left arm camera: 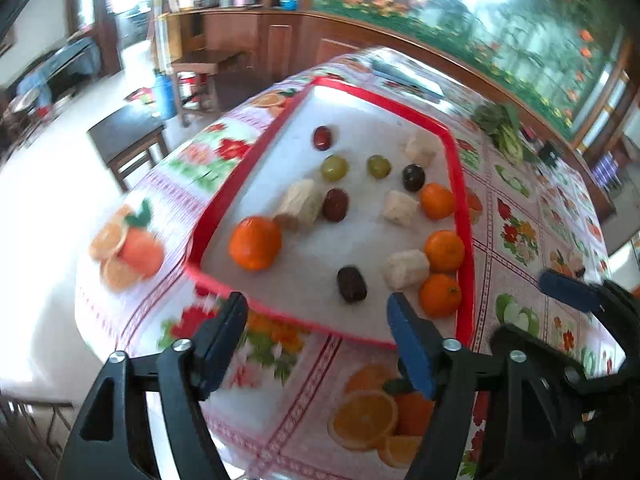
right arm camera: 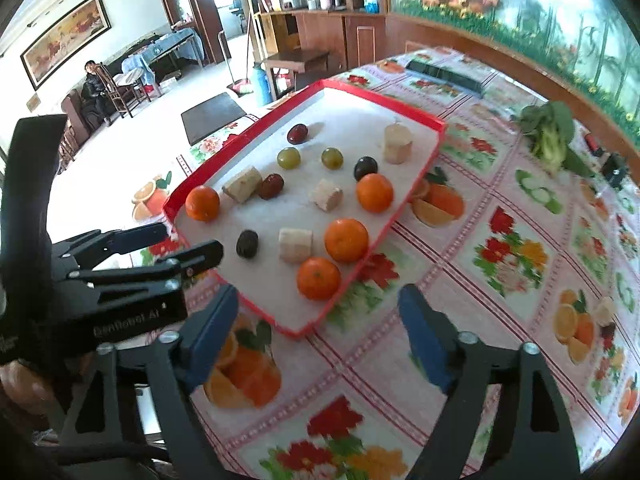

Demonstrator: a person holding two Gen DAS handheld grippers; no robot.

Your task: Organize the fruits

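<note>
Both tools hover over the near edge of the table (right arm camera: pixel 500 216), which wears a cloth printed with oranges and flowers. The right gripper (right arm camera: pixel 320 336) has its blue-padded fingers spread wide with nothing between them; the left gripper (left arm camera: pixel 318 344) is likewise spread and empty, just short of the near rim of the tray (right arm camera: pixel 360 276).

The tray is white inside with a red rim and lies askew near the table's left edge. At its near right corner sit three glossy oranges: one nearest (right arm camera: pixel 319 283), one behind it (right arm camera: pixel 346 239), and another further along the right rim (right arm camera: pixel 374 192). A fourth orange (right arm camera: pixel 202 202) rests by the left rim. Between them lie a wrinkled dark date (right arm camera: pixel 247 243) and pale cut banana chunks (right arm camera: pixel 295 244). Farther on are a reddish date (right arm camera: pixel 271 186), two green grapes (right arm camera: pixel 289 158), a dark grape (right arm camera: pixel 365 167), and a red one (right arm camera: pixel 297 133) towards the far end.

Beyond the tray, leafy greens (right arm camera: pixel 550 136) lie near the table's far right edge.
</note>
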